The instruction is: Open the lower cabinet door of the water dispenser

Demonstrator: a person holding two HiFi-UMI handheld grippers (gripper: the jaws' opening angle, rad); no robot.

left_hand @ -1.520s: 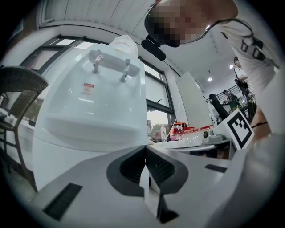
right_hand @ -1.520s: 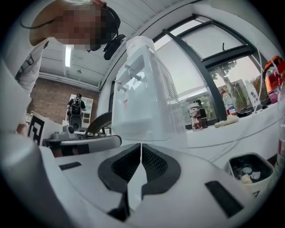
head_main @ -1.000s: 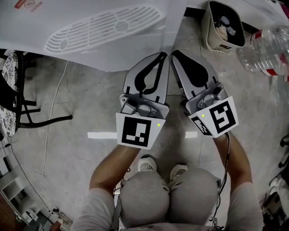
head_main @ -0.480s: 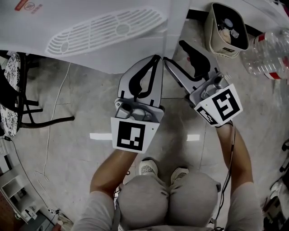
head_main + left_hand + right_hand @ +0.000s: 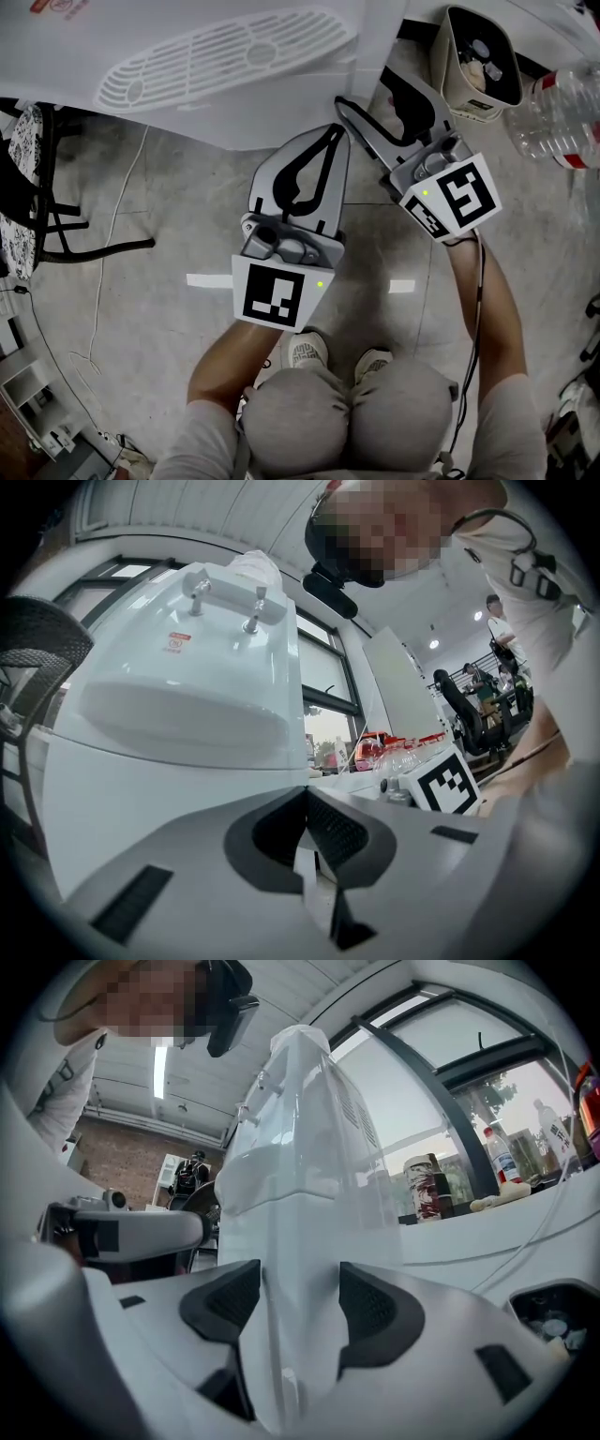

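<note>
The white water dispenser (image 5: pixel 225 56) stands in front of me, seen from above with its slotted top. Its lower cabinet door is hidden under the top in the head view. My right gripper (image 5: pixel 364 86) is at the dispenser's right front corner. Its jaws have just been opening and now stand wide apart. In the right gripper view the dispenser's vertical corner edge (image 5: pixel 300 1147) runs between the jaws of the right gripper (image 5: pixel 300 1288), with the pads off it. My left gripper (image 5: pixel 336 133) is shut and empty, pointing at the dispenser's front (image 5: pixel 178 714).
A beige waste bin (image 5: pixel 480 61) with rubbish stands to the right of the dispenser, with clear plastic bottles (image 5: pixel 553 112) beside it. A black chair (image 5: pixel 37 206) and a thin cable (image 5: pixel 103 244) are at the left. A white tape strip (image 5: pixel 211 281) lies on the floor.
The right gripper's jaws went from shut to wide open, and it moved up toward the dispenser's corner. The left gripper stayed shut and hardly moved.
</note>
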